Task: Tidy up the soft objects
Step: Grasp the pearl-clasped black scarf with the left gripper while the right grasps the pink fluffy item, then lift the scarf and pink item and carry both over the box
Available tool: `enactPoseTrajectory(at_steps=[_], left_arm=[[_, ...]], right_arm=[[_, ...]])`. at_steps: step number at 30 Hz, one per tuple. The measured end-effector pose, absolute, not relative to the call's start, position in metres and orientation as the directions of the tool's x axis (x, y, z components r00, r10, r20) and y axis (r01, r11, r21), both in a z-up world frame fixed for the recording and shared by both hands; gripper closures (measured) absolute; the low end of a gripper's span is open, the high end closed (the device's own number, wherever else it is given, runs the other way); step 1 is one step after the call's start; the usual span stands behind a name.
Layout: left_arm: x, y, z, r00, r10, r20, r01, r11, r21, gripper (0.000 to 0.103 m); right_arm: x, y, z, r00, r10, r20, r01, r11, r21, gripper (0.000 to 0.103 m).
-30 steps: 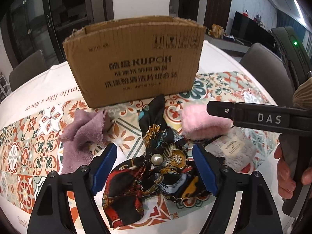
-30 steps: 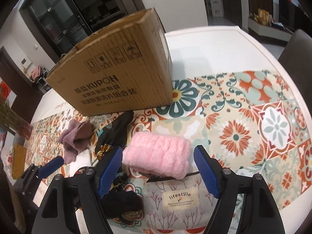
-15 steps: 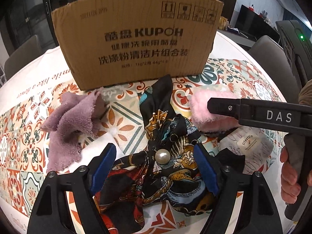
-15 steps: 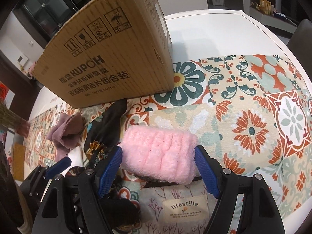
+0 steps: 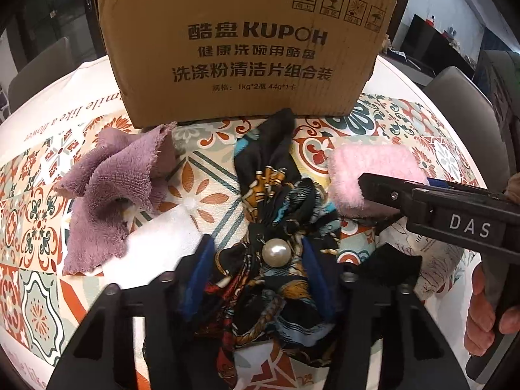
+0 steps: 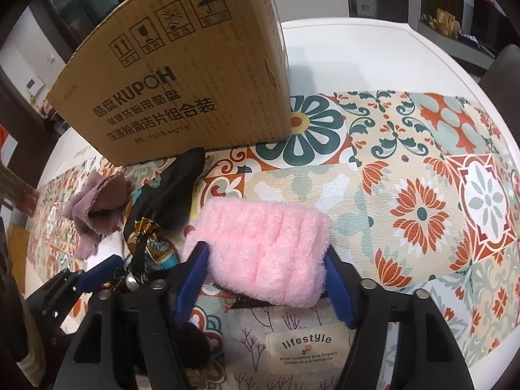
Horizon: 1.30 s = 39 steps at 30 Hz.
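Blue-padded left tool [image 5: 256, 279] grips the patterned scarf [image 5: 276, 214], right tool [image 6: 265, 279] the pink cloth [image 6: 263, 247], hiding their edges.

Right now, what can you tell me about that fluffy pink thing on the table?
The fluffy pink pad is a soft, plush, roughly rectangular piece with ribbed rows across its top. It lies flat on the patterned tablecloth, its near edge overlapping a printed fabric pouch labelled "lifestyle". The right tool has its blue fingers pressed against both ends, squeezing it. The cardboard box stands behind it.
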<state>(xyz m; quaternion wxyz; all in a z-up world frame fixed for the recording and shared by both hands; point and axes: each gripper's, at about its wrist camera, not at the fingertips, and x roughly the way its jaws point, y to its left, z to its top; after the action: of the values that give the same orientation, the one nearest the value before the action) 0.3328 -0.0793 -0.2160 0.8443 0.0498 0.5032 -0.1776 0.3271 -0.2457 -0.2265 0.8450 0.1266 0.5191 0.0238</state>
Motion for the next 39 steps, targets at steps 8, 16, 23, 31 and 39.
enactPoseTrajectory(at_steps=[8, 16, 23, 31, 39], left_arm=[[0.332, -0.077, -0.216, 0.413, -0.26, -0.873, 0.334, 0.935, -0.121, 0.084], [0.326, -0.072, -0.196, 0.444, -0.264, -0.856, 0.319, 0.94, -0.124, 0.086], [0.316, -0.066, -0.169, 0.497, -0.267, -0.825, 0.293, 0.947, -0.13, 0.086], [0.302, -0.058, -0.134, 0.56, -0.275, -0.781, 0.285, 0.95, -0.13, 0.086], [0.291, -0.051, -0.102, 0.613, -0.29, -0.735, 0.287, 0.949, -0.135, 0.086]], right_arm=[[0.319, -0.248, -0.218, 0.475, 0.14, -0.869, 0.089, 0.975, 0.205, 0.067], [0.314, -0.254, -0.202, 0.499, 0.138, -0.855, 0.11, 0.969, 0.221, 0.074], [0.299, -0.253, -0.174, 0.548, 0.131, -0.826, 0.103, 0.97, 0.222, 0.074], [0.287, -0.249, -0.139, 0.612, 0.121, -0.782, 0.089, 0.971, 0.221, 0.074], [0.277, -0.244, -0.11, 0.658, 0.127, -0.742, 0.074, 0.97, 0.231, 0.074]])
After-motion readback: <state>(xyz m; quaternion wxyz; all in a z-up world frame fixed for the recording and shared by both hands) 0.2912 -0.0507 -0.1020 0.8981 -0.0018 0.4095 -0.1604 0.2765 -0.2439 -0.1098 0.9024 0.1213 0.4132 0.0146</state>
